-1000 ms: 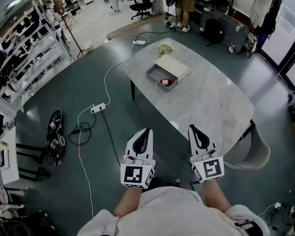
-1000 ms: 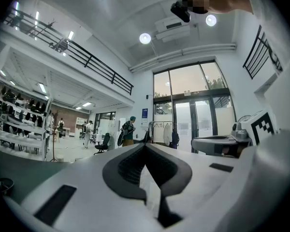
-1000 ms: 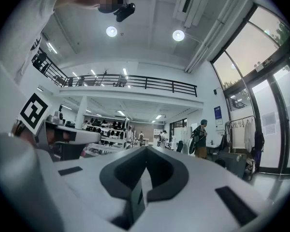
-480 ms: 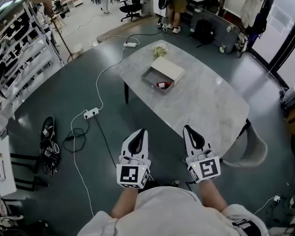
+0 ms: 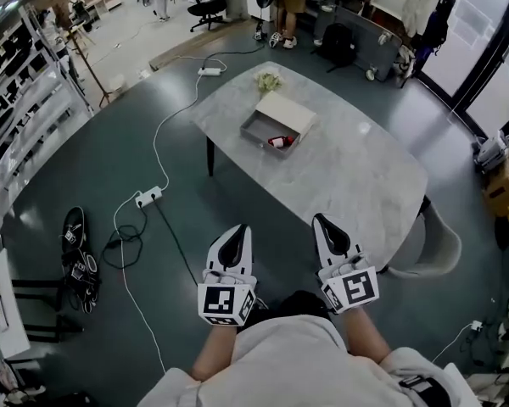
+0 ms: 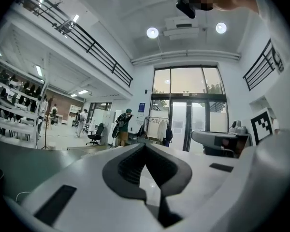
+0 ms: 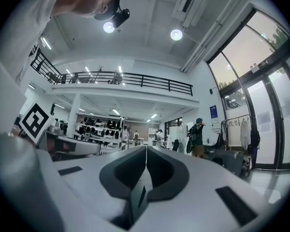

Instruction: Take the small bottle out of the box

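Red-and-dark small bottle (image 5: 279, 142) lying in a shallow grey open box (image 5: 256, 131), on a pale marble oval table (image 5: 348, 176), teal floor (image 5: 110, 168), left gripper (image 5: 239, 231) and right gripper (image 5: 322, 223) both closed, empty, well apart from the box.

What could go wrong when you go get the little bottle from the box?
1. A white cable and power strip lie on the floor beside the table; feet could catch on them.
2. The left gripper and right gripper are both shut and empty; if not opened in time, they might knock the small bottle.
3. The small bottle lies close to the box wall, so jaws may bump the wall.
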Tool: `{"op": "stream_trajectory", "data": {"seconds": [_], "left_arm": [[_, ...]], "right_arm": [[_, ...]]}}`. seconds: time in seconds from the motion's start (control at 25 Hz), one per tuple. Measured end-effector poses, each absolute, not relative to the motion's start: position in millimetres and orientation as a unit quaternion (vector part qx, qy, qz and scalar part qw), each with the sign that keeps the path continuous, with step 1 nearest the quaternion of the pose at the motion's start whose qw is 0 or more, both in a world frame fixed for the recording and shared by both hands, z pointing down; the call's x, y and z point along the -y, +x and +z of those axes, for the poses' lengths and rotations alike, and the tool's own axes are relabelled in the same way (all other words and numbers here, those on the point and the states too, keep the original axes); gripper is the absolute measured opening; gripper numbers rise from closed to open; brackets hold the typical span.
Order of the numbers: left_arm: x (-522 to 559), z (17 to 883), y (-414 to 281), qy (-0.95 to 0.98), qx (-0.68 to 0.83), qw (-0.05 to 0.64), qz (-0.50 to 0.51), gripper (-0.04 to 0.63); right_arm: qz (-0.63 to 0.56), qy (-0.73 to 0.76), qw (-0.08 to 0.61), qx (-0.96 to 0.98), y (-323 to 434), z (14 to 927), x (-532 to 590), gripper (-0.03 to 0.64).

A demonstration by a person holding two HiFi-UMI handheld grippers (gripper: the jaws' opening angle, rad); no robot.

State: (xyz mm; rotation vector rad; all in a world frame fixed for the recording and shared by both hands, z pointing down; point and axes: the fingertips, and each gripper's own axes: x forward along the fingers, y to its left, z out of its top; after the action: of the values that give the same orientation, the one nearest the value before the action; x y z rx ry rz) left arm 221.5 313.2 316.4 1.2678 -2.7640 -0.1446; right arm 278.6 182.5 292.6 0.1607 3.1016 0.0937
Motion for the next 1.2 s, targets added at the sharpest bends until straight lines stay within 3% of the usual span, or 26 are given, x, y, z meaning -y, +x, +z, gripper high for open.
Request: {"op": "stream_trajectory", "data": {"seconds": [0.48,0.8,1.2], "left_arm": [[-289,327,132,0.428,0.900,0.063,-0.055,0.023],[-229,337,20,0.453,0.887,0.089,-0.022,0.023],[-135,346,-53,0.495,0.860,0.124,0.006,0.023]], "right_arm": [[0.032,0.073,0.004,-0.997,174,304,-163,0.026],[0.024,0.089,0.001,-0.996,71,312,-119,0.026],[-0.003,0.073,-0.021,-0.997,0,327,-41,0.026]]}}
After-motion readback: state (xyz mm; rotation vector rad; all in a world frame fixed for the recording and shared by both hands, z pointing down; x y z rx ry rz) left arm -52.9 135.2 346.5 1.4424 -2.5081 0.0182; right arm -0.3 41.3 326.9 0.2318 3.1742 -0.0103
